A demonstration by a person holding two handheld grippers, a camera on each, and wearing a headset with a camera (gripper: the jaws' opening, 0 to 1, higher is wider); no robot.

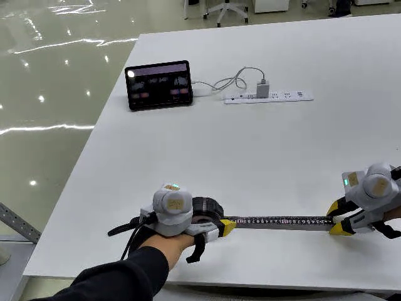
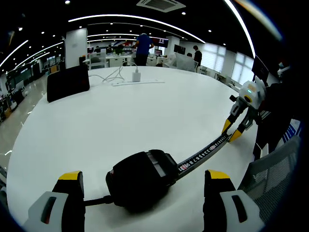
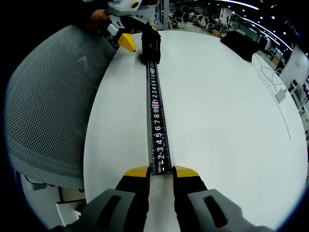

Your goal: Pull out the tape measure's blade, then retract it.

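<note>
1. My left gripper has its two jaws spread wide. They stand one on each side of the black tape measure case, and in the left gripper view there is a gap between each jaw and the case.
2. The case lies on the white table, near the front edge, on the left side in the head view. A thin black strap goes from the case toward my left jaw.
3. My right gripper has its jaws pressed together on the end of the blade. The yellow tips pinch it just at the first numbers.
4. The blade is pulled out and runs straight and flat over the table, from the case to my right gripper. The two grippers are well apart, with the blade between them.
5. In the right gripper view a grey mesh chair stands beside the table edge, on the left of the blade.
6. Farther back on the table a dark tablet stands tilted. A white cable goes from it to a charger plugged in a white power strip.
</note>
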